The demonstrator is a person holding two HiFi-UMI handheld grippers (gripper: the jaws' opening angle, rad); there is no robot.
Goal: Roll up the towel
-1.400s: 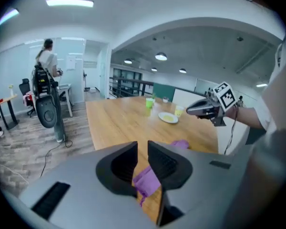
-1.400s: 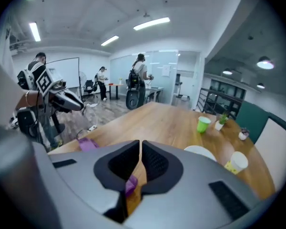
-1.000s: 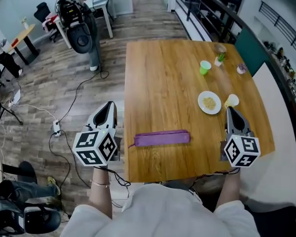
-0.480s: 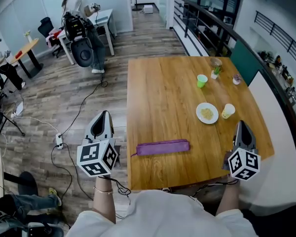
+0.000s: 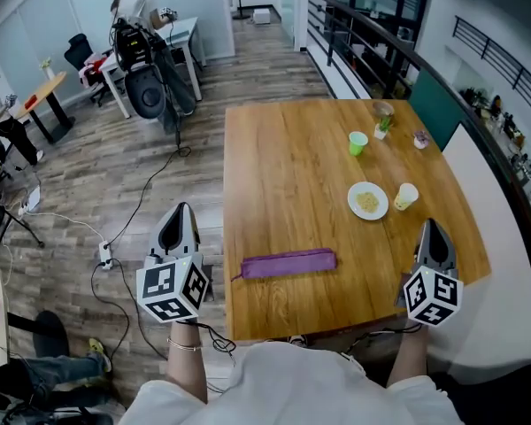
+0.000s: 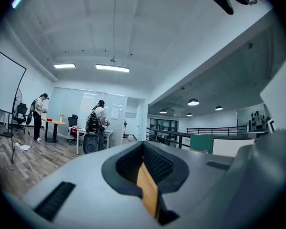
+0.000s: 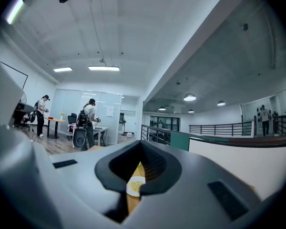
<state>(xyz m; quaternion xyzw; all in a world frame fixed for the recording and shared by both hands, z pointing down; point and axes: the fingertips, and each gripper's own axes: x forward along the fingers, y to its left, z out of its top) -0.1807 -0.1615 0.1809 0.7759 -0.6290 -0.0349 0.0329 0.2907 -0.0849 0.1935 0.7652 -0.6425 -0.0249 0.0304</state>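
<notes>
The purple towel (image 5: 288, 263) lies rolled into a long thin roll on the wooden table (image 5: 292, 166), near its front edge. My left gripper (image 5: 179, 211) hangs shut off the table's left edge, over the floor, well left of the roll. Over the table's front right corner my right gripper (image 5: 432, 228) is also shut, apart from the roll. Neither holds anything. In the left gripper view the jaws (image 6: 144, 151) meet with only a thin slit. The right gripper view shows its jaws (image 7: 140, 165) closed the same way, and both views look level across the room.
A white plate with food (image 5: 368, 200), a yellow cup (image 5: 406, 196) and a green cup (image 5: 358, 142) stand on the table's right half, with small items (image 5: 385, 118) at its far edge. Cables (image 5: 124, 228) trail on the floor at left. People stand by desks (image 5: 137, 11) at the back.
Both grippers have drawn outward and back from the rolled towel, the left further off the table's left edge, the right toward the front right corner. The roll has not moved.
</notes>
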